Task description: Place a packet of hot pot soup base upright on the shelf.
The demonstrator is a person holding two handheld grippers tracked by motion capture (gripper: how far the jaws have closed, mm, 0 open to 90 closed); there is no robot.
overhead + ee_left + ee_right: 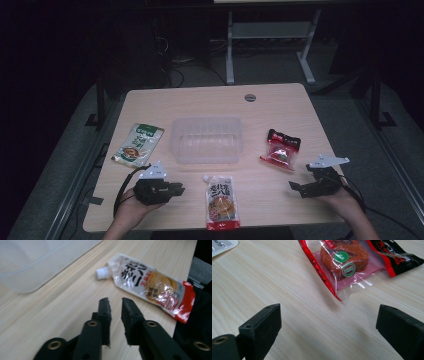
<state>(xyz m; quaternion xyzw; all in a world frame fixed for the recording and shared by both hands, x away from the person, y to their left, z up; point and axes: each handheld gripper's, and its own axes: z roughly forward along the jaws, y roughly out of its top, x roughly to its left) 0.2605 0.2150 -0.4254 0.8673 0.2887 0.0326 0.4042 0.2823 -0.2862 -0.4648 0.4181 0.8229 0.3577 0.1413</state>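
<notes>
The tongs (329, 322) stand wide apart over bare wood, near a red snack packet (352, 263).

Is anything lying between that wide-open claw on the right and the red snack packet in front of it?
Nothing visible does. In the right gripper view, bare wooden table runs from the right gripper, jaws wide apart, up to the red snack packet. The clear plastic bin sits off to the side.
</notes>
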